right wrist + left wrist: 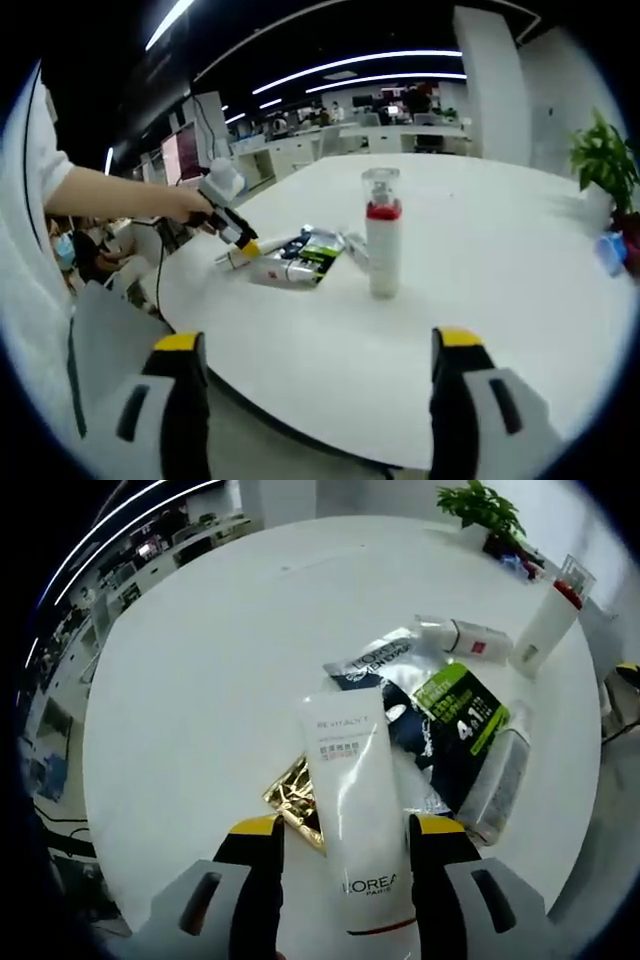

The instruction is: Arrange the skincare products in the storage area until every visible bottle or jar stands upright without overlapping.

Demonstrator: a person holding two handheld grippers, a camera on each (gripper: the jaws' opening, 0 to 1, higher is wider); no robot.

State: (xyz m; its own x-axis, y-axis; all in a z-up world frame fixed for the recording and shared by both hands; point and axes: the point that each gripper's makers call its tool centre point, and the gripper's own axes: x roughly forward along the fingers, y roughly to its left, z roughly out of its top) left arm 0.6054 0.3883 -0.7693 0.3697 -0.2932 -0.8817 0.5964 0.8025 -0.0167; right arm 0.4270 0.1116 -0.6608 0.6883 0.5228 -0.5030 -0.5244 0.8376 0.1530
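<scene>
A white L'Oreal tube point(353, 810) lies lengthwise between my left gripper's point(345, 845) yellow-tipped jaws, which are shut on it, cap end toward the camera, above a pile of sachets point(420, 715). In the right gripper view a hand holds that left gripper point(240, 240) over the same pile point(300, 262). A white bottle with a red band point(382, 245) stands upright on the round white table point(500, 300); it is also at the far right point(545, 628). A clear bottle point(497, 780) and a small white tube with a red label point(465, 637) lie flat. My right gripper point(320, 375) hangs open near the table's edge.
A gold sachet point(295, 795) lies under the tube. Potted plants point(480, 510) point(605, 155) and a blue item point(610, 250) sit at the table's far side. The person's sleeve point(30, 150) is at the left. Office desks stand behind.
</scene>
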